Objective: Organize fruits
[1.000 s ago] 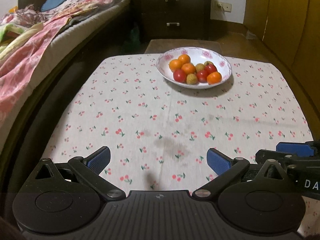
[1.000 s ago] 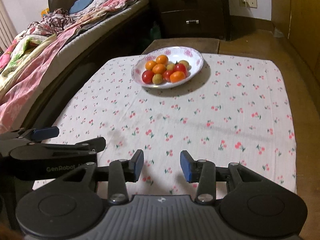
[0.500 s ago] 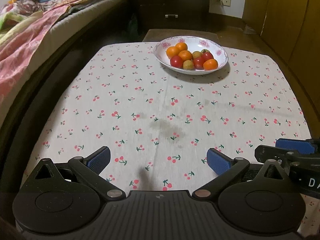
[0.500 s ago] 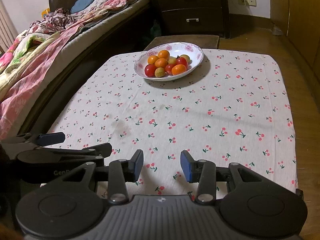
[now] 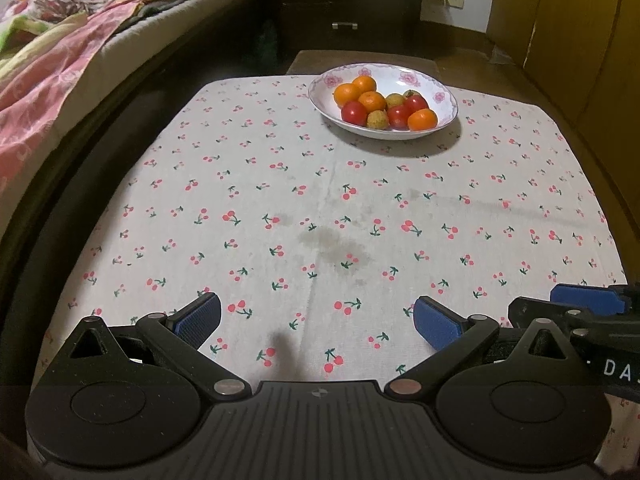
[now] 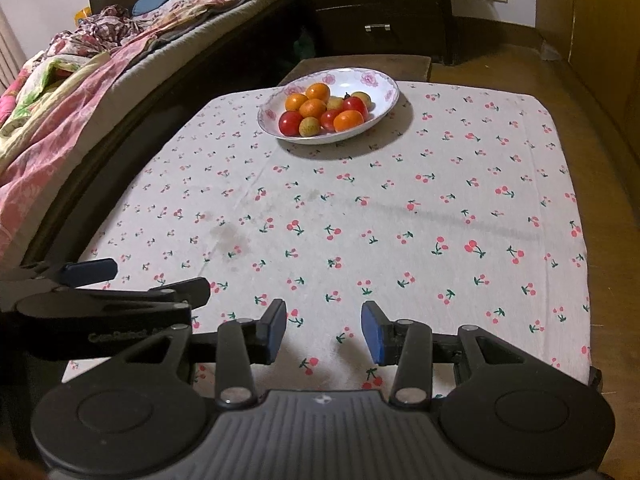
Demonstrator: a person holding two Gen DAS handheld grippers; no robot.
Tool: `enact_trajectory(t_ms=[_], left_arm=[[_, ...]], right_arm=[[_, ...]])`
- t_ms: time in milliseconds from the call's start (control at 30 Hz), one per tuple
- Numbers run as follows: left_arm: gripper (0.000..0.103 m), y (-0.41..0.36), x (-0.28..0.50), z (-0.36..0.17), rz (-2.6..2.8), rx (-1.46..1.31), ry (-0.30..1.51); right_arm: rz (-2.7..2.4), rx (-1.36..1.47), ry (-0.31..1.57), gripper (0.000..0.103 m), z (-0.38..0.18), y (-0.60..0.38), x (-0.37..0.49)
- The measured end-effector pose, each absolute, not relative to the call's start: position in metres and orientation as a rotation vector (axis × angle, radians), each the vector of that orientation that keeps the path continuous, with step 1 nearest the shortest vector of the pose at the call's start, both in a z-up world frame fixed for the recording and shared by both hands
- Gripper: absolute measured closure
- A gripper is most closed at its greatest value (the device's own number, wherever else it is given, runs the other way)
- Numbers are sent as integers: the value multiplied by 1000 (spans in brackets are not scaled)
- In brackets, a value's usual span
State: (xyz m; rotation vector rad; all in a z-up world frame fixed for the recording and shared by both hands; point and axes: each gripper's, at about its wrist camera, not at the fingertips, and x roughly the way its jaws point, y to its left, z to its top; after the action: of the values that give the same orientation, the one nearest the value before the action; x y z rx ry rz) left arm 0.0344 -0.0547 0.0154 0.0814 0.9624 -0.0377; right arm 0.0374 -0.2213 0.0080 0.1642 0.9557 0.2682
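A white floral bowl (image 5: 442,98) (image 6: 384,84) stands at the far end of the table, holding several oranges (image 5: 346,94) (image 6: 348,120), red tomatoes (image 5: 354,112) (image 6: 291,122) and small yellowish fruits (image 5: 377,119) (image 6: 309,126). My left gripper (image 5: 316,318) is open wide and empty over the table's near edge. My right gripper (image 6: 324,330) is open, less wide, and empty, just to the right of the left one. Both are far from the bowl.
The table wears a cherry-print cloth (image 5: 320,208) (image 6: 400,208) with a faint stain in the middle. A bed with heaped blankets (image 5: 60,60) (image 6: 60,80) runs along the left. A dark drawer chest (image 5: 344,0) (image 6: 376,4) stands behind, wooden doors at right.
Both grippers have pulled back and tilted slightly, so the bowl shifts in view. Their jaws keep the same openings. The fruit has not moved.
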Motion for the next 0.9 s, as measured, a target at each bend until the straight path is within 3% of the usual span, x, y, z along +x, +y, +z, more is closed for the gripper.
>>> enact_trajectory(t_ms=[900], left_arm=[[0, -56, 27, 9, -40, 97, 999]], right_arm=[[277, 156, 979, 56, 2, -217, 33]])
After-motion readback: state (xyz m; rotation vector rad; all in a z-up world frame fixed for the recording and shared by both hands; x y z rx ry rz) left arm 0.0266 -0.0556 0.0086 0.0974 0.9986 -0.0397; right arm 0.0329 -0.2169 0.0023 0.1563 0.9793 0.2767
